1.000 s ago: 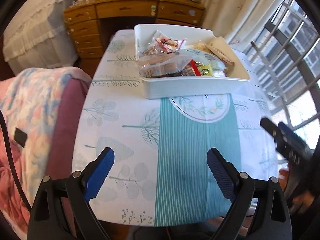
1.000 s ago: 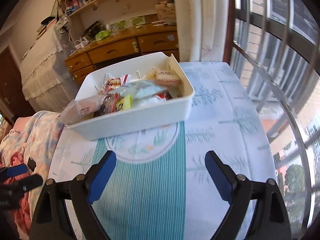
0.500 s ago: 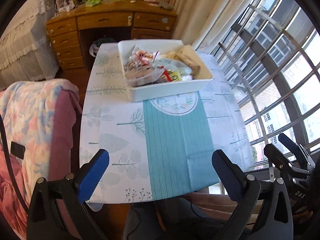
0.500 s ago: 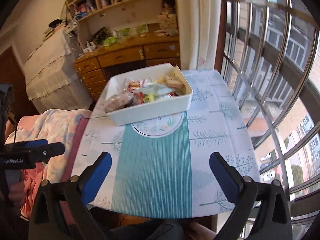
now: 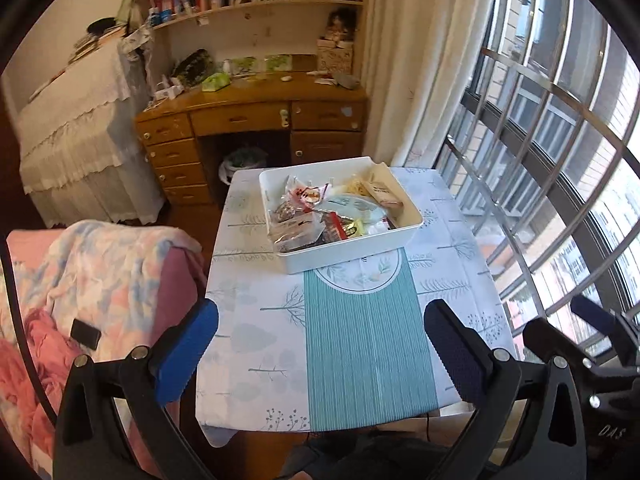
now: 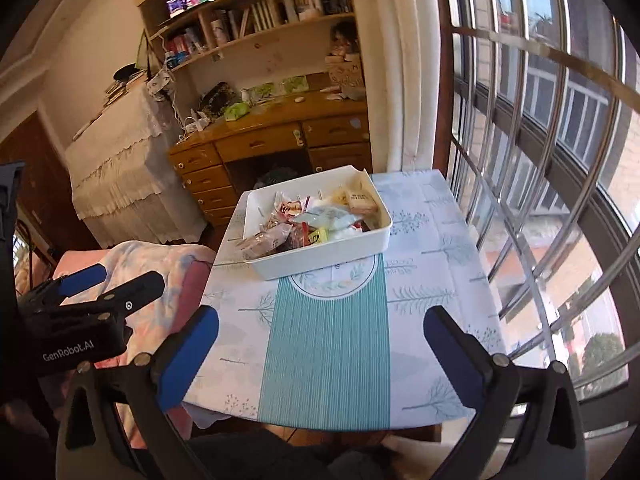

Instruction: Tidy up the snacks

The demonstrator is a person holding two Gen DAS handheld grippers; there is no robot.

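A white bin (image 5: 348, 258) (image 6: 320, 258) full of wrapped snacks (image 5: 320, 216) (image 6: 316, 222) stands on the far half of the small table (image 5: 256, 312) (image 6: 432, 280). My left gripper (image 5: 320, 344) is open and empty, held back above the table's near edge. My right gripper (image 6: 320, 344) is also open and empty, at about the same distance from the bin. Each gripper shows in the other's view: the right one at the lower right of the left wrist view (image 5: 576, 332), the left one at the left of the right wrist view (image 6: 96, 280).
A teal runner (image 5: 368, 352) crosses the leaf-print cloth. A chair draped with a floral blanket (image 5: 100, 272) stands against the table's left side. A wooden desk (image 5: 248, 120) with shelves lies behind. Barred windows (image 5: 560, 160) run along the right.
Both grippers have pulled back and risen away from the bin, so the whole table and room now show. Both stay open and empty.
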